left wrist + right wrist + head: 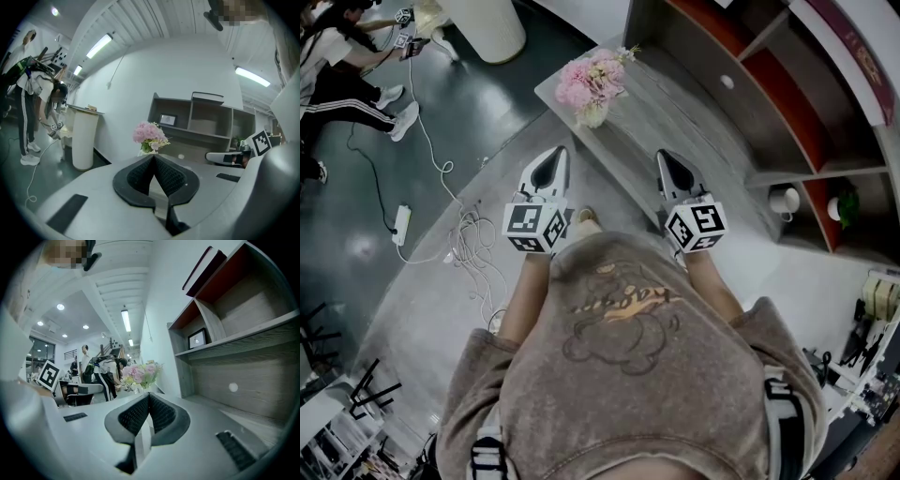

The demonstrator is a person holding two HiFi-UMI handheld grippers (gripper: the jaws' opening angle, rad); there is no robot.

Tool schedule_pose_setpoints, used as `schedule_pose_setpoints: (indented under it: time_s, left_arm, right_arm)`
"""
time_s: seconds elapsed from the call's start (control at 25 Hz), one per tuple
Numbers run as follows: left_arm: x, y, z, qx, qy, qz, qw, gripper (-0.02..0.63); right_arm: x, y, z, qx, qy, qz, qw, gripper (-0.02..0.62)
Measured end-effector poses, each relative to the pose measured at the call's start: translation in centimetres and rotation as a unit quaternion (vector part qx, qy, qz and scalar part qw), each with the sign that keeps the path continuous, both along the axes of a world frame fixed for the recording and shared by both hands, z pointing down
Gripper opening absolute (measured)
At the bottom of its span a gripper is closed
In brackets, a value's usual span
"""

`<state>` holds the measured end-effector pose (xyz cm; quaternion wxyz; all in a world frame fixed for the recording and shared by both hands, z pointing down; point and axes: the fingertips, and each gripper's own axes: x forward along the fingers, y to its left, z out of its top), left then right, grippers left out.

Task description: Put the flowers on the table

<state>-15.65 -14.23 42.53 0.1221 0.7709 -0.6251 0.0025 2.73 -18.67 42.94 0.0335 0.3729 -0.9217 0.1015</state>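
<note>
Pink and white flowers (592, 82) stand in a small pale vase near the upper left end of a grey wood-grain table (680, 117), in the upper middle of the head view. In the left gripper view the flowers (150, 133) rise just above the jaw tips, at the centre of the frame. In the right gripper view they (139, 372) sit a little left of centre. Neither gripper touches them; both are well short of the bunch.

Below the flowers in the head view, the left gripper (555, 152) points up the frame from the lower left and hangs over the floor just off the table's edge. The right gripper (664, 155) points the same way from the lower right, over the table's near edge. Each gripper's own view shows its dark ribbed pads pressed together at the tips, so both the left gripper (153, 155) and the right gripper (148, 393) are fully closed with nothing between the jaws.

A shelf unit (787, 103) with reddish inner panels fills the upper right of the head view behind the table, and a white mug (785, 200) sits in a compartment at its right. A white round pedestal (487, 26) stands at the top of the frame, left of the table. White cables (469, 239) and a power strip (401, 225) lie on the dark floor at left. In the far upper left corner a person (337, 66) in dark trousers with white stripes bends forward.
</note>
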Motion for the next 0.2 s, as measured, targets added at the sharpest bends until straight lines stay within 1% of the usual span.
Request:
schedule_pose_setpoints:
  time_s: [0.2]
  left_arm:
    - [0.0, -0.22, 0.2, -0.001, 0.0, 0.0, 1.0, 0.018]
  right_arm:
    - [0.01, -0.3, 0.22, -0.001, 0.003, 0.0, 1.0, -0.006]
